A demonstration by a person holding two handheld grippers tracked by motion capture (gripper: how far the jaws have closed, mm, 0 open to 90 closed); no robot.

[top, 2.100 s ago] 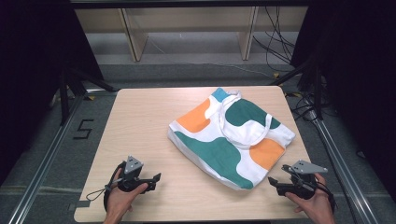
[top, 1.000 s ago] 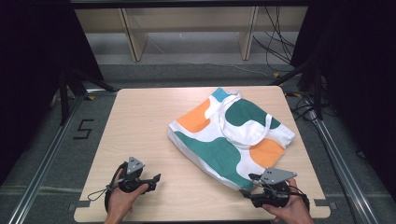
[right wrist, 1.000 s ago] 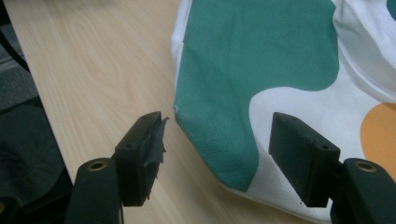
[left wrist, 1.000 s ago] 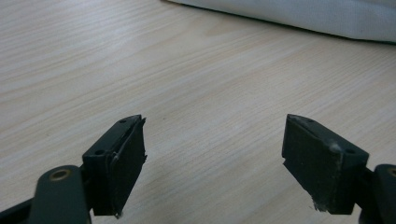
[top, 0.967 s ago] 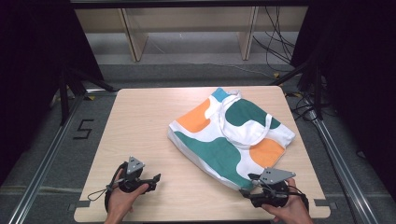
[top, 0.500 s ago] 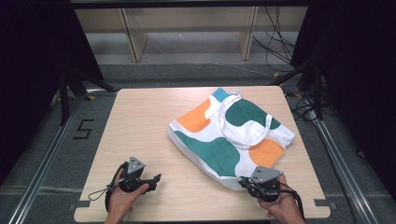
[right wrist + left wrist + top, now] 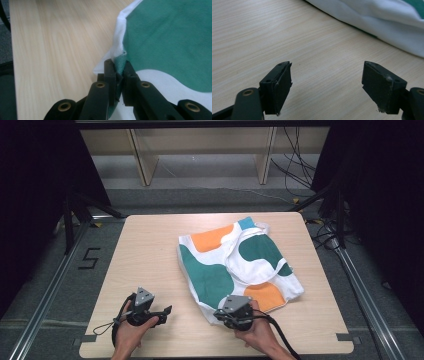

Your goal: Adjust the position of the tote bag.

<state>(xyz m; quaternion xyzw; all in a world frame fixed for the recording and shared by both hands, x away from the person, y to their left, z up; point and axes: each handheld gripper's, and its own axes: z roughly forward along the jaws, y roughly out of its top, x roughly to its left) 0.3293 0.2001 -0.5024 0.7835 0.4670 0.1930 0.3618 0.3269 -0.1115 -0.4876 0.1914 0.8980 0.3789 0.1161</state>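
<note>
From the right gripper view we see what the high view cannot resolve: the right gripper (image 7: 119,67) has its jaws pinched together on a fold of the tote bag (image 7: 170,42), green cloth bunched between the pads at the bag's white-edged corner. Its jaws have just been closing, with that cloth between them. In the high view the right gripper (image 7: 226,316) sits at the bag's near corner, the hand behind it.

In the left gripper view, we find the left gripper (image 7: 327,82) with jaws spread wide, nothing between them, bare wood beneath and the bag's white edge (image 7: 372,20) beyond. In the high view the left gripper (image 7: 159,312) lies well apart from the bag, to its left.

The table (image 7: 150,250) is pale wood. Beyond it, past the bag, stand a wooden shelf frame (image 7: 145,160) and trailing cables (image 7: 295,155) on a grey floor.

The bag (image 7: 235,265) lies flat on the table's right half, white with orange and green patches, its handles looped on top.
</note>
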